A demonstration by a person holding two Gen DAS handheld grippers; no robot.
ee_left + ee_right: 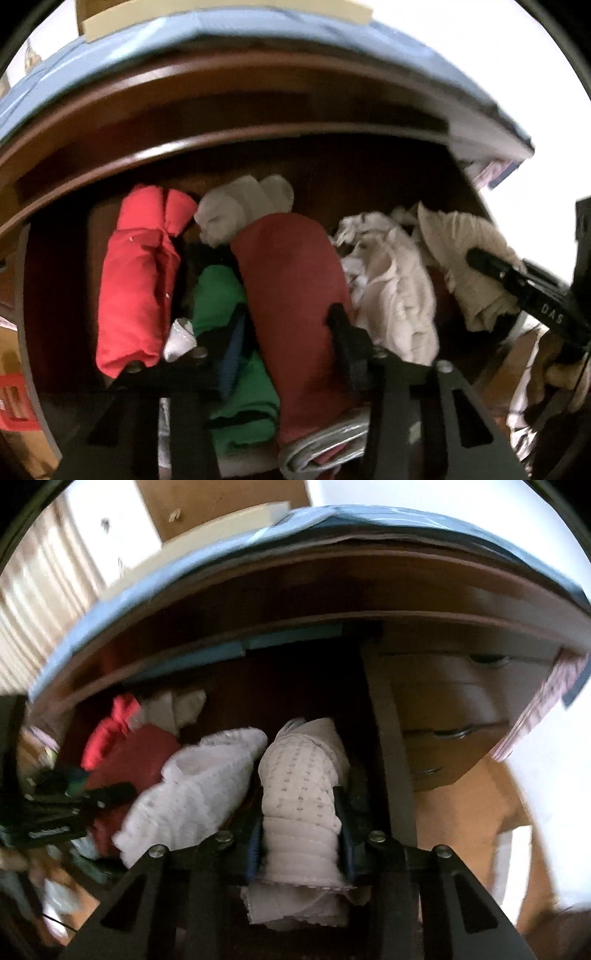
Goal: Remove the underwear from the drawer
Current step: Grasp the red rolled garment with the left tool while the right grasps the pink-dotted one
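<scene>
The open wooden drawer point(229, 140) holds rolled clothes. My left gripper point(284, 332) sits with its jaws around a dark red roll of underwear point(291, 295), pressing on both sides. A bright red roll point(140, 273) and a green piece point(229, 332) lie to its left. My right gripper point(301, 830) is shut on a cream patterned roll of underwear point(303, 794) and holds it at the drawer's right side. The right gripper also shows in the left wrist view point(524, 291), with the cream roll point(469, 258) in it.
A crumpled white garment point(388, 288) lies between the two held rolls; it also shows in the right wrist view point(199, 782). A grey-white roll point(240, 206) lies at the back. A blue cloth point(221, 40) covers the dresser top. Lower drawer fronts point(450, 716) stand to the right.
</scene>
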